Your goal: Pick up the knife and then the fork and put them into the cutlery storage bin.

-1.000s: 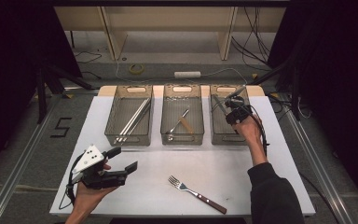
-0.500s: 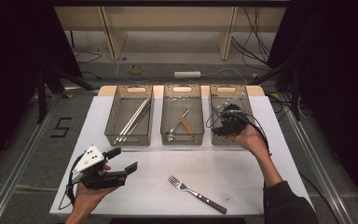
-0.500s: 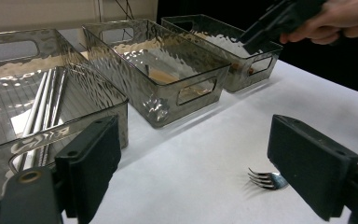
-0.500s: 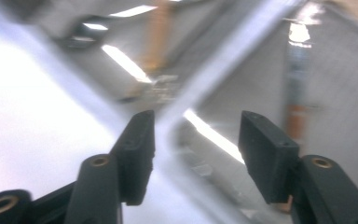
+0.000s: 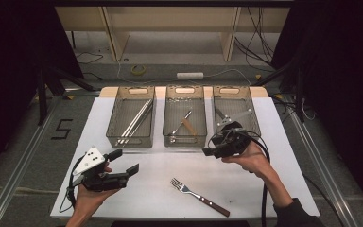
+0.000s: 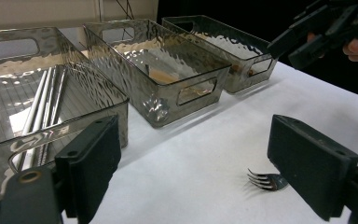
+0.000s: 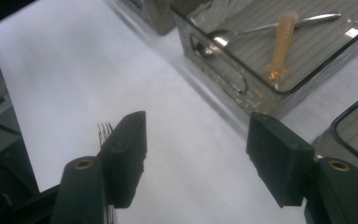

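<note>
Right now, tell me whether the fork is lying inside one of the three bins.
No. The fork lies on the bare white table, in front of the bins and between the two grippers.

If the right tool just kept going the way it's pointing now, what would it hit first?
Most likely the fork on the white table: the right tool, jaws open and empty, points down toward its tines, though depth is hard to judge.

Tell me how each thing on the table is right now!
Left gripper: open, holding nothing.
Right gripper: open, holding nothing; its jaws have just been opening.
Fork: lying flat on the table.
Left bin: holds long metal sticks.
Middle bin: holds a spoon.
Right bin: contents hard to make out.
</note>
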Available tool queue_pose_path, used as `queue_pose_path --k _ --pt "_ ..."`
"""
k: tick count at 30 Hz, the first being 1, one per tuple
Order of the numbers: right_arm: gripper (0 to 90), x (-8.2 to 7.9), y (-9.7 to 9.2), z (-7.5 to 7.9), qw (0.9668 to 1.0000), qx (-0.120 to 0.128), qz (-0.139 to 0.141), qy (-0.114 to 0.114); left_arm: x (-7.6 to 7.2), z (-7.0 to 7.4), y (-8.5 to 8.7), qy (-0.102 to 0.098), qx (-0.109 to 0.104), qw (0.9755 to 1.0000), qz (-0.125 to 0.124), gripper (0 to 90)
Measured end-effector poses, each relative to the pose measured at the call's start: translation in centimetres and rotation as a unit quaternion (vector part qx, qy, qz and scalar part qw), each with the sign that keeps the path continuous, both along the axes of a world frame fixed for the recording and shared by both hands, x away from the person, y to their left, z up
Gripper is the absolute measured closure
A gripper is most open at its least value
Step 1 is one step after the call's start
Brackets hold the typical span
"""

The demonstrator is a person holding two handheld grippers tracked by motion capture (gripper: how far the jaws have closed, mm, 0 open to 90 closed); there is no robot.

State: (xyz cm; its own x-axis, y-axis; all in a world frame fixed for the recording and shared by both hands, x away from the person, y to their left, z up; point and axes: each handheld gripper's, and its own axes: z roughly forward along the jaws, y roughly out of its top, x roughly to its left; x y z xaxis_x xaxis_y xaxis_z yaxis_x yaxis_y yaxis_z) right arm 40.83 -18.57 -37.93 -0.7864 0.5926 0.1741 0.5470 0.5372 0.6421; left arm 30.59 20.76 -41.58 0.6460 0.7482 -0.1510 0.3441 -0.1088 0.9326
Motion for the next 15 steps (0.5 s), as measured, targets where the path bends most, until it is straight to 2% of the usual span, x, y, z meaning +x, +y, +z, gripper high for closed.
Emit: queue_pose_path --k 8,15 --pt "36.0 -1.7 0.7 -1.0 0.9992 -0.021 0.032 0.012 -0.2 0.1 0.1 -0.007 0.001 1.0 0.002 16.8" --pt "35.8 -3.0 1.4 -2.3 0.997 -0.054 0.051 0.022 -0.3 0.1 0.1 -0.008 -0.001 1.0 0.003 16.8"
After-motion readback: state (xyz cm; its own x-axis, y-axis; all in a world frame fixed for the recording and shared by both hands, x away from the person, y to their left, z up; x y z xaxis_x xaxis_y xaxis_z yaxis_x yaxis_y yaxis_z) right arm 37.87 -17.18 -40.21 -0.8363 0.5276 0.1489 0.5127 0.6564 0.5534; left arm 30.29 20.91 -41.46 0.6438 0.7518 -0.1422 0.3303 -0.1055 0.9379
